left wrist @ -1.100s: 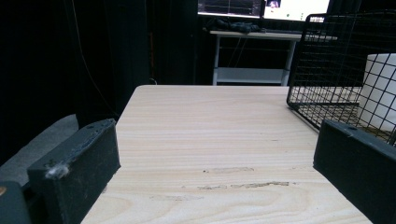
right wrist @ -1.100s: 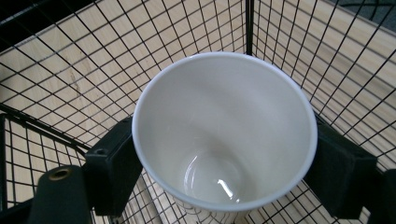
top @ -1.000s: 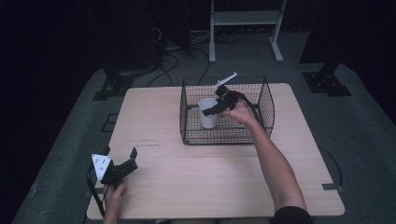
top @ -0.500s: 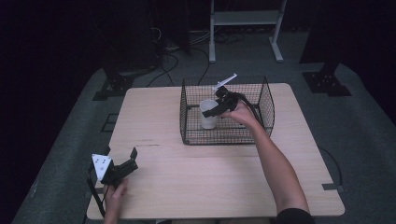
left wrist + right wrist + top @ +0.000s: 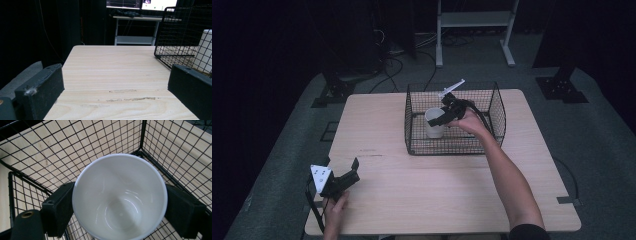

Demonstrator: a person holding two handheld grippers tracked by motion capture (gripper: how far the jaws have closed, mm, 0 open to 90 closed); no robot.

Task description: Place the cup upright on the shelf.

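High view: the right gripper (image 5: 438,120) clasps a white cup (image 5: 434,123) upright inside the wire basket (image 5: 497,107), mesh veiling its base. Left gripper view: jaws spread over bare table (image 5: 112,67), cup cut off at right. Right gripper view: jaws pressed against both cup sides

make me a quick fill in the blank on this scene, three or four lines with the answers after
1. The white cup stands inside the black wire ____.
2. The right claw has its jaws on either side of the ____.
3. The left claw is ____, with nothing between its jaws.
4. The cup holds ____ inside.

Missing words: basket; cup; open; nothing
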